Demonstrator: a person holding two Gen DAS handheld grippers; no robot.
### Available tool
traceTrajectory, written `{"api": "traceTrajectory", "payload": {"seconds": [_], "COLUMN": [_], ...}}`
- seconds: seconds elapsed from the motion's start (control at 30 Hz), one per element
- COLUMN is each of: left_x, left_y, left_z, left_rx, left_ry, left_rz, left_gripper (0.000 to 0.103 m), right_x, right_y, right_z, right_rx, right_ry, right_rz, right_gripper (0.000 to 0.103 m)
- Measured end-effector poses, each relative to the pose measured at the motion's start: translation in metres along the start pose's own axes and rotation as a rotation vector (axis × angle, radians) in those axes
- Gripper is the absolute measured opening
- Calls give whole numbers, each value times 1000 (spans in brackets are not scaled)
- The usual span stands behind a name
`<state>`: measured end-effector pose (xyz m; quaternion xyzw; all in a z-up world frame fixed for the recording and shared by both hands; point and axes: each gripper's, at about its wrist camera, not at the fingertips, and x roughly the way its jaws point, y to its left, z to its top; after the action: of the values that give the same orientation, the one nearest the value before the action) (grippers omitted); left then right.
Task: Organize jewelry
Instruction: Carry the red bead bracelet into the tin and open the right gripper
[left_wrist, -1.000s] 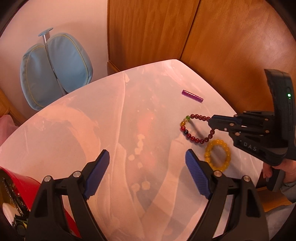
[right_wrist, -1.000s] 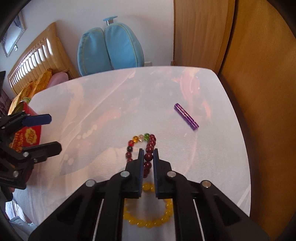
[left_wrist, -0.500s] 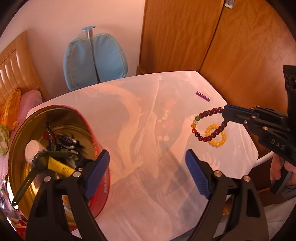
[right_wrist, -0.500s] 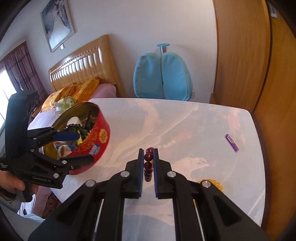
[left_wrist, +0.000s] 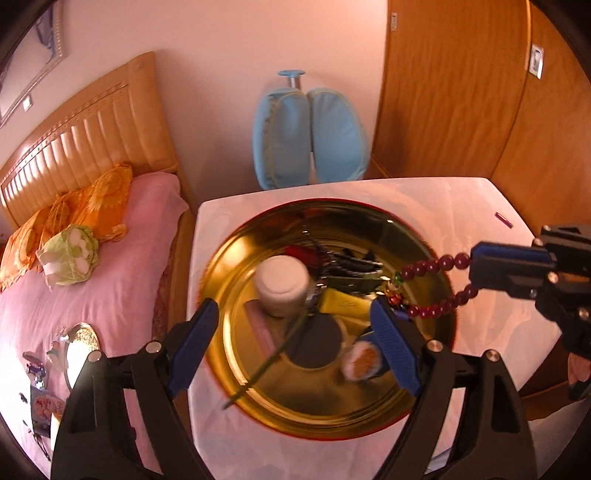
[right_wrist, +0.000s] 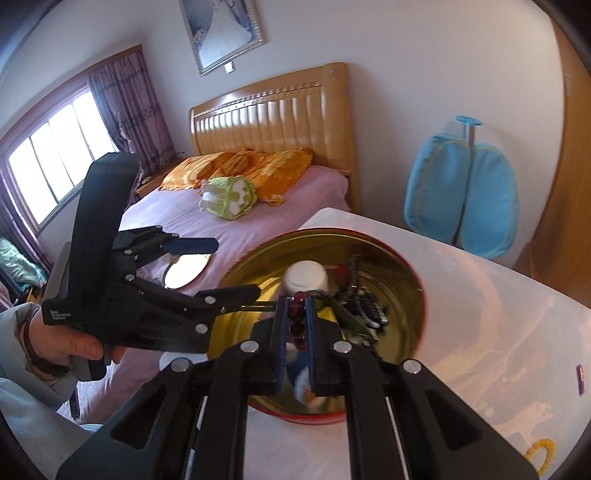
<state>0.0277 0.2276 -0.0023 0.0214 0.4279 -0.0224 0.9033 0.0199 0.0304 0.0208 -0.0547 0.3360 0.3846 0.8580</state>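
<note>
Left wrist view: the left gripper (left_wrist: 291, 332), jaws apart and holding nothing, hides part of the round gold-lined red tin (left_wrist: 236, 258), which holds a white jar (left_wrist: 282, 284) and blurred clutter. The dark red bead bracelet (left_wrist: 436, 286) hangs over the tin's rim.

Right wrist view: the right gripper (right_wrist: 297, 314) is clamped on the bracelet (right_wrist: 297, 325), mostly hidden between its fingers. A yellow bead bracelet (right_wrist: 541, 454) is cut off at the frame edge.

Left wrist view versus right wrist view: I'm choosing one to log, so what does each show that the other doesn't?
Only the left wrist view shows the dark red bead bracelet as a hanging loop over the round tin. Only the right wrist view shows the yellow bracelet on the table and the window. Both show the tin, purple tube, open left gripper, and right gripper shut on the beads.
</note>
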Motion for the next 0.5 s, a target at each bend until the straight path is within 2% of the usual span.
{"api": "traceTrajectory", "payload": {"seconds": [0.13,0.23,0.37,0.5], "left_x": [-6,-2,3,5], "left_y": [59,85,97,93], "left_z": [-16,-25,-32,-35], "left_rx": [-91,-129,-138,-114], "left_ry": [3,26,27,21], "left_rz": [41,44,36,11], "left_gripper": [82,82,82,82], "right_x": [49,85,115,119], "right_y": [37,50,55,51], "right_z": [2,-7,-17,-21], "right_rx": [-73,-91,-90,-60], "right_ry": [81,174,263,277], "right_rz": [46,50,18,-2], "right_gripper": [11,11,11,11]}}
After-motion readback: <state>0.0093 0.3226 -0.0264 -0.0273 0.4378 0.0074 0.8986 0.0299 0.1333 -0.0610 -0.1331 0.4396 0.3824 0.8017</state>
